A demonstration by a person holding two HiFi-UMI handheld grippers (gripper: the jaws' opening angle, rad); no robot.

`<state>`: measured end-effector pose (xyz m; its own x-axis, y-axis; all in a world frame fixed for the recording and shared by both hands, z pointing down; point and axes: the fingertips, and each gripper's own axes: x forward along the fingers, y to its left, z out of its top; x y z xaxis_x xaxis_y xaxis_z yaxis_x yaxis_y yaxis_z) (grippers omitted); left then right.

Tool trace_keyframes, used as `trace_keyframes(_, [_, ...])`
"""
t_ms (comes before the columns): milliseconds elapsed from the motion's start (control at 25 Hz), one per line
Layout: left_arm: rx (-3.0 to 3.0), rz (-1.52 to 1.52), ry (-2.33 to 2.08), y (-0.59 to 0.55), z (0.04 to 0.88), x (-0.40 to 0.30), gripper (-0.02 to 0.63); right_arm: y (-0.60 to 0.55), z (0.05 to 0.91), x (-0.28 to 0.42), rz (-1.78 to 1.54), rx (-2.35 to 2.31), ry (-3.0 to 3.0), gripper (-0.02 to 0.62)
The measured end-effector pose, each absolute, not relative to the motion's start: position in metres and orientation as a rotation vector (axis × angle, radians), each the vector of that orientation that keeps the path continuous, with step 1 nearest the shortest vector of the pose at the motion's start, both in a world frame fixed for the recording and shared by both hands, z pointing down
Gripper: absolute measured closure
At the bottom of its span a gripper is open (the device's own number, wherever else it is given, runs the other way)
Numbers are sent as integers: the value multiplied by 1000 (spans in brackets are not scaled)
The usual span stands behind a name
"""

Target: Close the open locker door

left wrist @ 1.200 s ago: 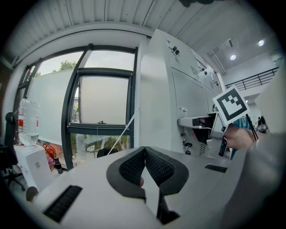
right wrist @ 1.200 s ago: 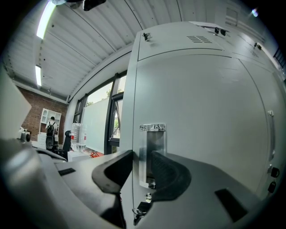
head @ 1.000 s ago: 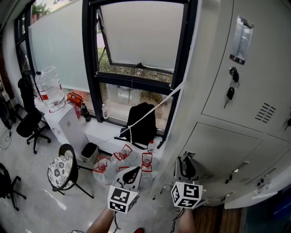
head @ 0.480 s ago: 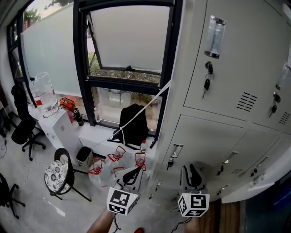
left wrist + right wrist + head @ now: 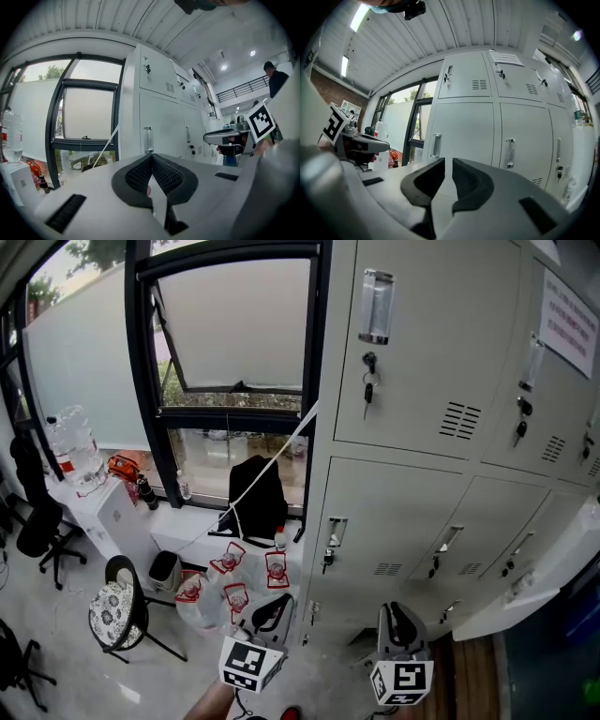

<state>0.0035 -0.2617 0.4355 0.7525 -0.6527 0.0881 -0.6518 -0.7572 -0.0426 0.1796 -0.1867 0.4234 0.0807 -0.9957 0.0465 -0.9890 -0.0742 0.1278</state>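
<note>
Holding both grippers low in front of the grey locker bank (image 5: 422, 381); not touching any of it. Got the left gripper (image 5: 152, 157) pinched shut, pads together at the tips, nothing caught in there; aimed up at the corner where the window (image 5: 234, 334) meets the lockers. Squeezing the right gripper (image 5: 448, 161) closed right now; only a thin slit left between the jaws, nothing in it either, just shut doors with upright handles (image 5: 436, 145) further off. As for the open locker door (image 5: 534, 592): low down at the far right of the head view, swung out from the bank, off to the right of the right gripper and well clear of it; can't tell what's behind it beyond a dark blue patch. Also spotted keys (image 5: 368, 381) dangling from the top-left door's lock; a black backpack (image 5: 258, 498) on the sill; water jugs (image 5: 228, 559) with red handles on the floor just beyond the left gripper.
</note>
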Motion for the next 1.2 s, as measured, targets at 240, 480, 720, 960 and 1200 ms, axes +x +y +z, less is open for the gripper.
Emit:
trace_keyframes(240, [-2943, -207, 1081, -237, 452, -2, 584, -143, 443, 183, -36, 2249, -1996, 565])
trace_keyframes(480, [-2958, -214, 1064, -220, 461, -4, 584, -120, 462, 174, 23, 2249, -2008, 575])
trace_keyframes(720, [-2963, -236, 1056, -215, 467, -3, 584, -115, 464, 177, 43, 2256, -1996, 578])
trace_keyframes(960, [-2963, -238, 1057, -215, 468, -1, 584, -117, 462, 177, 39, 2266, -2003, 578])
trace_keyframes(1200, [-2959, -241, 1064, -215, 467, 0, 584, -120, 463, 178, 37, 2257, -2009, 578])
